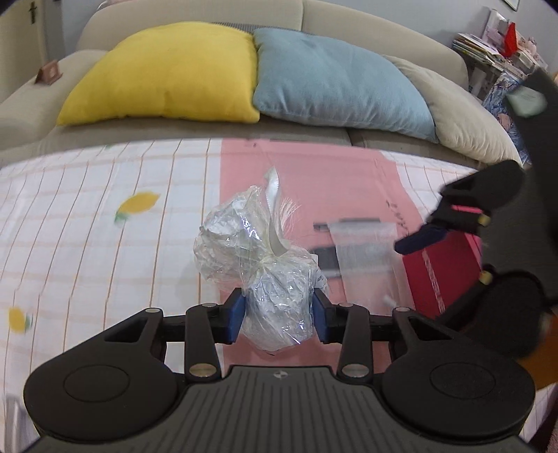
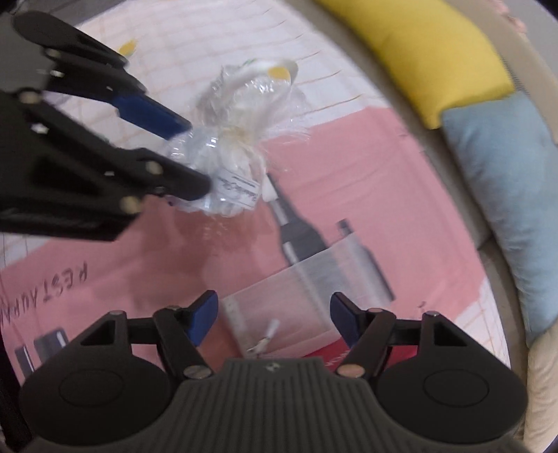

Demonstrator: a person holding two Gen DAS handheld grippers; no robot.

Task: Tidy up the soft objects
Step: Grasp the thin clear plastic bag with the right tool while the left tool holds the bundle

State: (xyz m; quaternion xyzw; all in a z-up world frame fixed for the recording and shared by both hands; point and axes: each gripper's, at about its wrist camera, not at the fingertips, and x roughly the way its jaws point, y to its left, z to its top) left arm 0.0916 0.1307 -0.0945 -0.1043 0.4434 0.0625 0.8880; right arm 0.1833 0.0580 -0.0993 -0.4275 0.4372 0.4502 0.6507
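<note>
My left gripper point(image 1: 278, 319) is shut on a small crinkled clear plastic pouch point(image 1: 268, 268) tied with a cream ribbon, and holds it above the bed. In the right wrist view the pouch point(image 2: 230, 160) hangs between the left gripper's blue pads point(image 2: 150, 113). A flat clear zip bag point(image 1: 366, 258) lies on the pink sheet to the right; it also shows in the right wrist view point(image 2: 296, 306). My right gripper point(image 2: 272, 320) is open and empty just above that zip bag; it also shows at the right of the left wrist view point(image 1: 436, 230).
A checked lemon-print cloth point(image 1: 104, 223) and a pink printed sheet point(image 1: 314, 181) cover the surface. Behind stands a beige sofa point(image 1: 195, 10) with a yellow cushion point(image 1: 167, 73), a blue cushion point(image 1: 331, 80) and a cream cushion point(image 1: 460, 115). A red box point(image 1: 443, 265) lies at right.
</note>
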